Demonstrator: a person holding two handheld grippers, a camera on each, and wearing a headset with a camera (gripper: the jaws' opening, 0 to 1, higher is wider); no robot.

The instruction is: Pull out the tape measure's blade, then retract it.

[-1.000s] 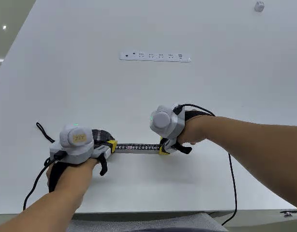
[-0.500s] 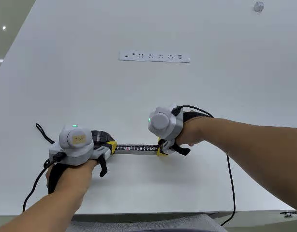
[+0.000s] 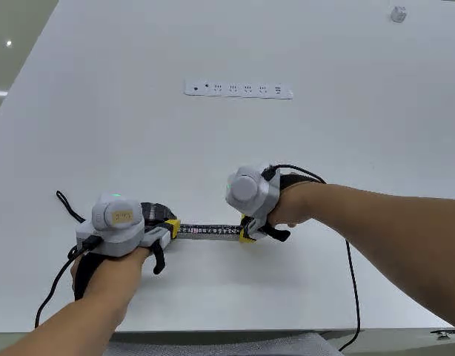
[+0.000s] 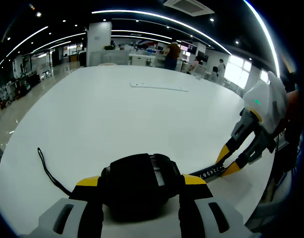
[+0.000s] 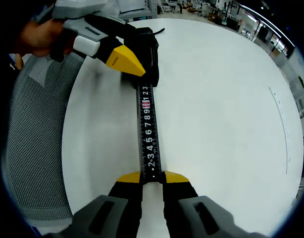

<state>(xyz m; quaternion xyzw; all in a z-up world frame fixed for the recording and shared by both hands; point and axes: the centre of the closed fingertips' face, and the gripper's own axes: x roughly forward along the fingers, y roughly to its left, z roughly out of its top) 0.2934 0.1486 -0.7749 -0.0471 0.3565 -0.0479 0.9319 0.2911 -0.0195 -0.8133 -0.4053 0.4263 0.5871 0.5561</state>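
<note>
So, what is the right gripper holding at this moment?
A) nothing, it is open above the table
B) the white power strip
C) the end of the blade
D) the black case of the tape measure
C: in the right gripper view, the right gripper has its yellow tips closed on the end of the blade, while the black case sits in the left gripper.

The tip of the blade (image 5: 149,134) is covered by the right gripper (image 5: 152,177). The small far object (image 3: 397,13) cannot be identified.

blk tape measure (image 4: 137,186), blade (image 5: 149,134) partly out
</note>
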